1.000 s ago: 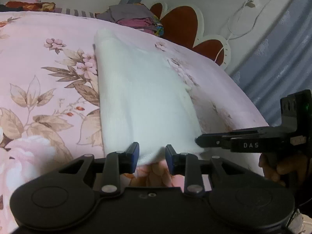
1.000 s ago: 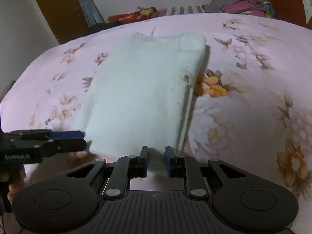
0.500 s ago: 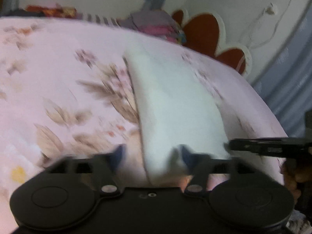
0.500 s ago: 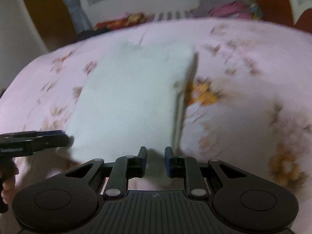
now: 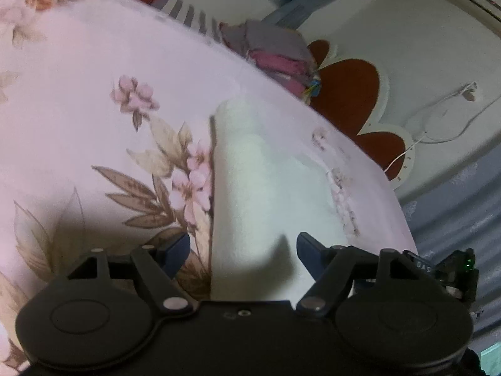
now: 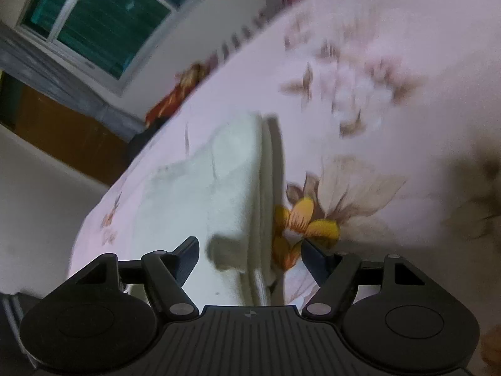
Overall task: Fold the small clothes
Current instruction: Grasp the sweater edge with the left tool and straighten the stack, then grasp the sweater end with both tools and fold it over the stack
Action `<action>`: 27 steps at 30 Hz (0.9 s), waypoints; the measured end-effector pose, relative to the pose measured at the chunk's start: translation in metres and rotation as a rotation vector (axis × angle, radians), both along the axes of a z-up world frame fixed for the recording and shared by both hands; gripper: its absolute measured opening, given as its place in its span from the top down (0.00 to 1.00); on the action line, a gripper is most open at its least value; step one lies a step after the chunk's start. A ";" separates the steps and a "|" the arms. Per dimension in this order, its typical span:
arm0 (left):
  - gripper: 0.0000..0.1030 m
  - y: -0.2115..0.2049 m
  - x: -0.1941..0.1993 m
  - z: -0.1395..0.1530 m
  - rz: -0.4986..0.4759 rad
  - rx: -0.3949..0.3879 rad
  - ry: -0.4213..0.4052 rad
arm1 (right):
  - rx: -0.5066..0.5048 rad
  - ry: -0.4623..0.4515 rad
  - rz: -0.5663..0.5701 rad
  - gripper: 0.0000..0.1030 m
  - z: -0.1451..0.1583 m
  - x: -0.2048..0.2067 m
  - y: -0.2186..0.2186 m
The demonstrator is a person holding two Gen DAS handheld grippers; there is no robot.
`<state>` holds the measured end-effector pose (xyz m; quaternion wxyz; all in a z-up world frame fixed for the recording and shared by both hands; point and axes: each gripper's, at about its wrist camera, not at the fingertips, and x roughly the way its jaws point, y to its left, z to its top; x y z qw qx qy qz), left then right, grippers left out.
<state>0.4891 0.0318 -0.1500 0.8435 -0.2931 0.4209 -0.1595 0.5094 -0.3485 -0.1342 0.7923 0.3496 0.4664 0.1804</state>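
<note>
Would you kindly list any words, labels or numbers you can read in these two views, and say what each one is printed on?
"DAS": white letters, only partly legible, on the black body of the right claw, seen at the right edge of the left wrist view.
Small round emblem on the claw housing in the right wrist view: too small to read.
Nothing else legible.

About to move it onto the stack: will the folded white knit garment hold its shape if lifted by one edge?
Probably not. The folded white knit garment looks soft, with loose layers along its edge, so it would likely sag and unfold. It seems light. Both the left gripper and right gripper are open; supporting two points seems safer.
</note>
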 end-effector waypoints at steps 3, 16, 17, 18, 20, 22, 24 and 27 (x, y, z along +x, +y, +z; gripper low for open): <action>0.30 -0.004 0.002 -0.005 0.000 0.030 0.006 | -0.020 -0.017 0.028 0.49 -0.002 0.009 -0.006; 0.34 -0.009 0.013 -0.007 0.011 -0.007 0.042 | 0.173 0.034 0.118 0.50 -0.019 0.020 -0.037; 0.34 -0.009 0.014 -0.007 0.007 -0.001 0.042 | 0.192 0.041 0.118 0.50 -0.022 0.020 -0.038; 0.34 -0.011 0.015 -0.007 0.007 0.004 0.043 | 0.191 0.038 0.128 0.50 -0.022 0.021 -0.037; 0.34 -0.015 0.019 -0.008 0.004 -0.012 0.054 | 0.126 0.009 0.173 0.50 -0.016 0.024 -0.024; 0.36 -0.014 0.022 -0.010 0.017 -0.050 0.070 | 0.059 -0.012 0.205 0.50 -0.008 0.027 -0.013; 0.41 -0.018 0.025 -0.010 0.040 -0.045 0.080 | 0.010 -0.022 0.218 0.58 -0.004 0.026 -0.010; 0.60 -0.038 0.027 0.001 0.008 0.100 0.054 | -0.006 -0.025 0.220 0.68 -0.002 0.023 -0.006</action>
